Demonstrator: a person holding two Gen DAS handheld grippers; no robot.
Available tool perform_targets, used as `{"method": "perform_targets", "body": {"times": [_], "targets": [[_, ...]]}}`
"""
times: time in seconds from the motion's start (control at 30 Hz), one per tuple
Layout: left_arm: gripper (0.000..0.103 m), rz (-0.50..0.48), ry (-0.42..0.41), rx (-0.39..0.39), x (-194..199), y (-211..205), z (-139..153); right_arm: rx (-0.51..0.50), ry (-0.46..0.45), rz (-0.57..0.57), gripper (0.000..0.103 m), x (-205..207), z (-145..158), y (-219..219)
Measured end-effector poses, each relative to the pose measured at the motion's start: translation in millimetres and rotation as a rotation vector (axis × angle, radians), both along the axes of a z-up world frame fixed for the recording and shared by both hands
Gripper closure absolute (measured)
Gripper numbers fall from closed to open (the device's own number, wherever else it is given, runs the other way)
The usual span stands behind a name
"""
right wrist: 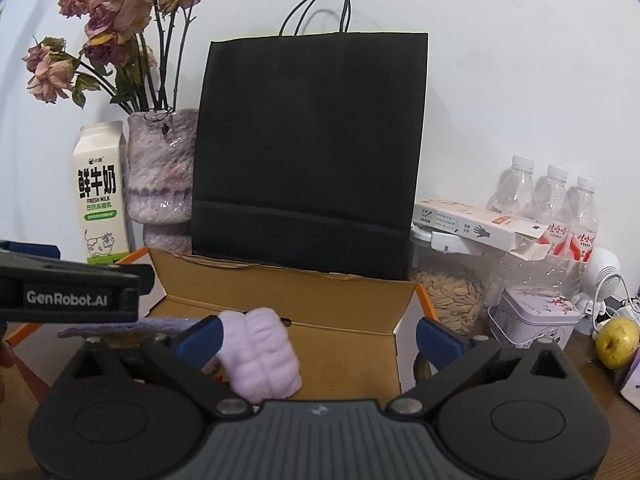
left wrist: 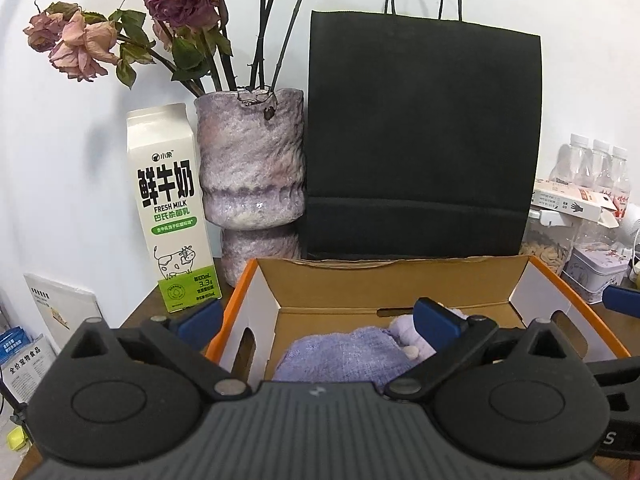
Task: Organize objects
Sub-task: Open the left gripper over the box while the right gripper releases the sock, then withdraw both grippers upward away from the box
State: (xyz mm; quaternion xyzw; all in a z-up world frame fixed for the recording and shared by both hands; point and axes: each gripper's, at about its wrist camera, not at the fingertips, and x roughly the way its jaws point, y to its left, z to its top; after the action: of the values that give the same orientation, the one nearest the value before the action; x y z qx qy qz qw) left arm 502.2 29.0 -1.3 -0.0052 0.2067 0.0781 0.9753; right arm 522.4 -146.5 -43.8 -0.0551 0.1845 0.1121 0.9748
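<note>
The roses [left wrist: 80, 40] were cut off at the top edge. The black bag [left wrist: 424, 140] hid part of the vase [left wrist: 250, 168]. The small print on the milk carton [left wrist: 170, 208] was too tiny to read.

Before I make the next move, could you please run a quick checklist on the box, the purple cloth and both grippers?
1. Left gripper open, nothing pinched: ok.
2. Right gripper open, clear of the fluffy roll: cannot tell; its left finger sits right against it.
3. Purple cloth inside the cardboard box: ok.
4. Cloth lying flat: cannot tell, gripper body hides its near part.
5. Black paper bag upright behind the box: ok.
</note>
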Motion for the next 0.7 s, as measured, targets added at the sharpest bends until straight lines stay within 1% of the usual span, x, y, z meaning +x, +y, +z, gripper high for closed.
{"method": "perform_targets", "body": {"times": [0.1, 0.2, 0.3, 0.47, 0.7], "targets": [[0.0, 0.0, -0.003, -0.001, -3, -1, 2, -0.009, -0.002, -0.001, 0.0, -3, 3, 0], [0.0, -0.037, -0.01, 0.002, -7, -4, 7, -0.016, -0.012, -0.011, 0.0, -7, 8, 1], [0.0, -0.049, -0.037, 0.008, -16, -8, 12, -0.011, -0.015, -0.013, 0.0, -12, 14, 0], [0.0, -0.026, -0.072, 0.033, -30, -13, 18, -0.02, -0.025, -0.013, 0.0, -21, 22, 0], [0.0, -0.005, -0.085, 0.015, -50, -8, 25, -0.017, -0.022, 0.007, 0.0, -34, 28, -1]]}}
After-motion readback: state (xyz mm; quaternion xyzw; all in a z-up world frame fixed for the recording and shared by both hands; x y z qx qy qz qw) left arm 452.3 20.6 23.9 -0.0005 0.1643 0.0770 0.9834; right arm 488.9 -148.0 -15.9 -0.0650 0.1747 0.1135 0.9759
